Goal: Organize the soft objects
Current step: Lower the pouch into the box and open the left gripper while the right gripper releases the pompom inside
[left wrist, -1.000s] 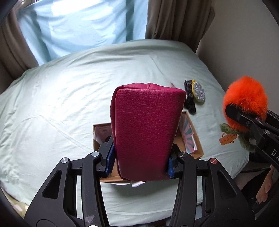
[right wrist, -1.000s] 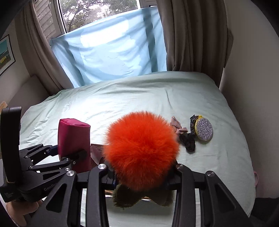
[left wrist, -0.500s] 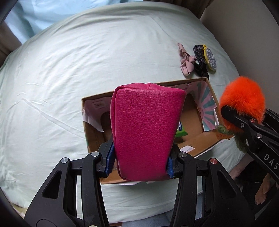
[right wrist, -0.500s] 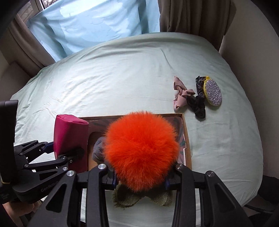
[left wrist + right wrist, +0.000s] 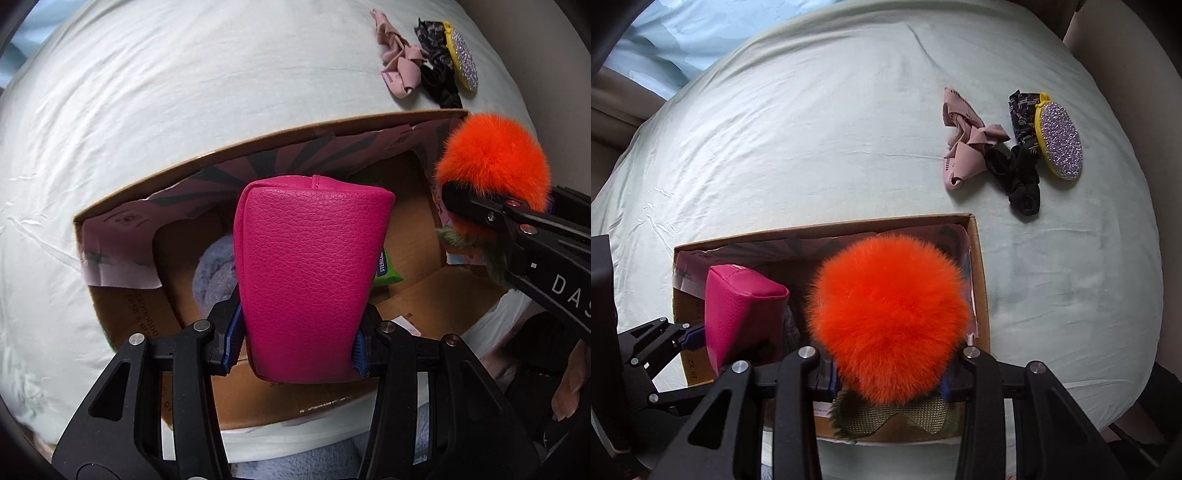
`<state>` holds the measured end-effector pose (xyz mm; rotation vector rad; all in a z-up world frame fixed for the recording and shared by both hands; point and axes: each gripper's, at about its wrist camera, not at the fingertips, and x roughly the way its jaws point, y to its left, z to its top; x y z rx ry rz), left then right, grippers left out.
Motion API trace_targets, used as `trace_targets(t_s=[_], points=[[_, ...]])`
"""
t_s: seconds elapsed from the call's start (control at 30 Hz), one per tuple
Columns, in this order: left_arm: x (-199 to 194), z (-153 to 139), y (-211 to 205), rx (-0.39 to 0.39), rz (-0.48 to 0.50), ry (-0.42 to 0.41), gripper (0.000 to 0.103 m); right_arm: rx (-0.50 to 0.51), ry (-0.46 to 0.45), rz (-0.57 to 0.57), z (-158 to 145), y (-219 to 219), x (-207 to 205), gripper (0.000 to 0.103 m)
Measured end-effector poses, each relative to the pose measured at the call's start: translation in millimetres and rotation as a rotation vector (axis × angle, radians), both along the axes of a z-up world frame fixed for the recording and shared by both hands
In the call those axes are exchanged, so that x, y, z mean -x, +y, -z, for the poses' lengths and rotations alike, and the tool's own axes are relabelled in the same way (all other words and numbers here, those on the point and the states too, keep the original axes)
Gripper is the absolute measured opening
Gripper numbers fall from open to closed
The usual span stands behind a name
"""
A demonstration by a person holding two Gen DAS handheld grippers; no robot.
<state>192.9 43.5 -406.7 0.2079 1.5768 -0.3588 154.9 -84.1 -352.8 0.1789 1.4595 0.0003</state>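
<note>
My left gripper (image 5: 295, 350) is shut on a pink leather pouch (image 5: 310, 273) and holds it over the open cardboard box (image 5: 258, 144) on the bed. My right gripper (image 5: 886, 384) is shut on an orange fluffy pom-pom (image 5: 886, 314) with olive green fabric (image 5: 897, 417) hanging under it, over the right half of the box (image 5: 979, 258). The pouch also shows in the right wrist view (image 5: 738, 317), and the pom-pom in the left wrist view (image 5: 495, 166). Inside the box lie a grey-blue towel (image 5: 214, 273) and a green packet (image 5: 388, 273).
On the pale green bedsheet (image 5: 812, 129), beyond the box to the right, lie a pink cloth (image 5: 964, 144), a black scrunchie (image 5: 1019, 177), a dark patterned cloth (image 5: 1021, 114) and a yellow-rimmed glitter pad (image 5: 1062, 140). A wall runs along the right of the bed.
Both grippers have tilted down and moved closer to the box, which now fills more of both views. The pouch and pom-pom stay gripped.
</note>
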Motion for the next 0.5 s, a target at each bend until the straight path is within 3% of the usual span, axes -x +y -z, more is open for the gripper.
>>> trace_targets(t_s=[0.13,0.3,0.33,0.4,0.43,0.47,0.5], points=[[-10.7,20.9,-10.3,0.007,0.008,0.048,0.043,-0.014,0.075,-0.001,22.2,-1.0,-13.8,0.035],[-15.5,24.6,-20.3,0.005,0.034,0.073,0.043,-0.038,0.121,0.019,34.7,-4.7,-21.9,0.035],[-14.7,24.0,-20.9,0.000,0.039,0.069,0.048,-0.044,0.130,0.024,36.5,-4.9,-22.3,0.035],[-12.3,21.9,-24.3,0.003,0.059,0.059,0.072,-0.068,0.153,0.035,40.0,-5.1,-23.8,0.044],[-11.6,21.3,-27.0,-0.007,0.065,0.052,0.103,-0.078,0.158,0.043,40.8,-5.7,-24.9,0.046],[-9.9,19.5,-27.4,-0.008,0.067,0.042,0.103,-0.081,0.157,0.051,41.2,-6.1,-25.6,0.059],[-8.5,18.2,-27.5,-0.011,0.070,0.040,0.103,-0.083,0.155,0.057,41.6,-6.6,-25.9,0.078]])
